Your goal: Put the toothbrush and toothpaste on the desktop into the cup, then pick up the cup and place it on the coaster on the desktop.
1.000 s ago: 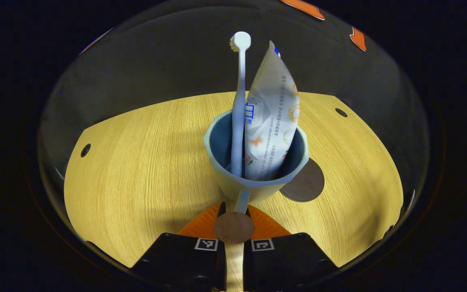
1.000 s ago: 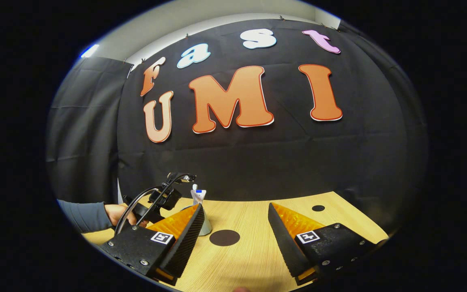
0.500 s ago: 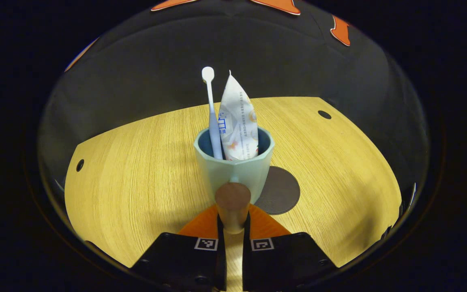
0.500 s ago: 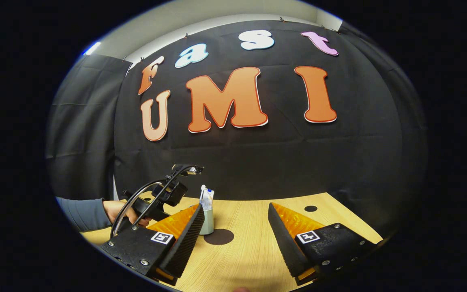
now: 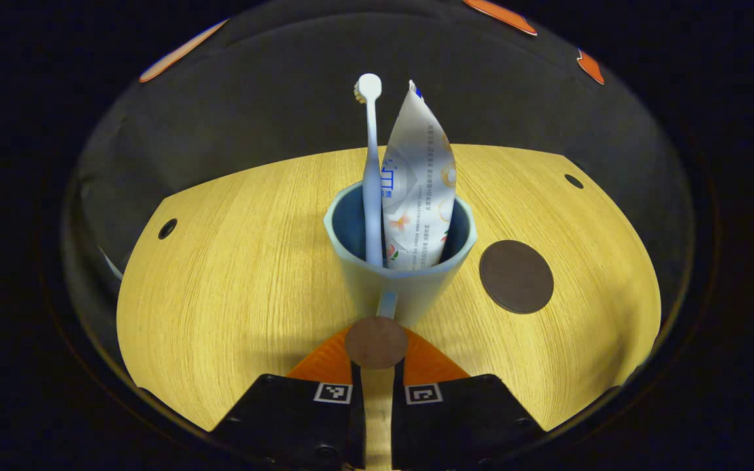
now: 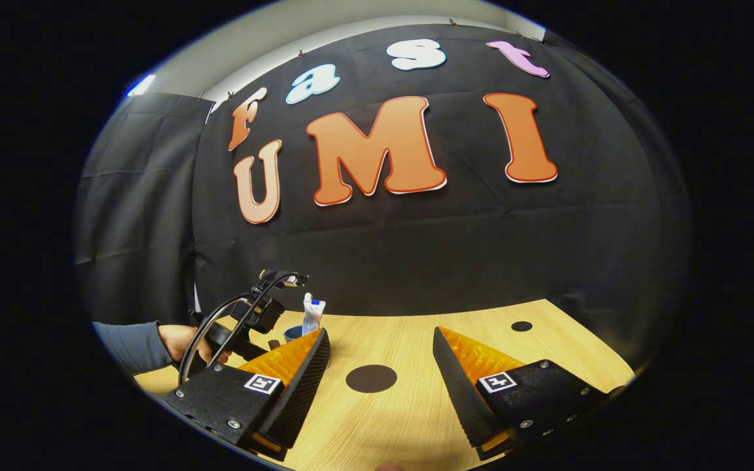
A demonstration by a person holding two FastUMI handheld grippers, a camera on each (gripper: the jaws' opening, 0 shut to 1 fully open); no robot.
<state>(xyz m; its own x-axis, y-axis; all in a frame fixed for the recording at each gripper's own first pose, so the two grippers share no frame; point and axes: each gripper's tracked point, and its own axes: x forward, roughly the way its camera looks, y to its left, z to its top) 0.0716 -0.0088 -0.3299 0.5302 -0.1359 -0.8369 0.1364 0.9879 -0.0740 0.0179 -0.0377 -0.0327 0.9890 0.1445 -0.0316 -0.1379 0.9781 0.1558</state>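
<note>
1. In the left gripper view the left gripper (image 5: 377,356) has its jaws drawn narrow onto the handle (image 5: 376,342) of the pale cup (image 5: 398,278), with both fingers pressing the round end of that handle.
2. The cup sits in the middle of the desk (image 5: 233,275), just ahead of the gripper. I cannot tell whether its base rests on the wood or hangs slightly above it.
3. The toothbrush (image 5: 370,170) and the toothpaste (image 5: 418,190) both stand in the cup, side by side and leaning a little, so that part of the task looks done.
4. The dark round coaster (image 5: 516,276) lies to the right of the cup and apart from it, with nothing on it. What seems left is carrying the cup onto it.
5. In the right gripper view the right gripper (image 6: 380,369) hovers low over the near desk with its jaws wide and empty, and the coaster (image 6: 371,378) lies between its fingers, farther off.
6. Risks, as I judge them:
   - The grip is on the handle end alone, so the loaded cup could pivot and tip forward.
   - The tall toothbrush and toothpaste could swing or fall out if the cup tilts.
   - The cup could land half off the coaster's edge.
</note>
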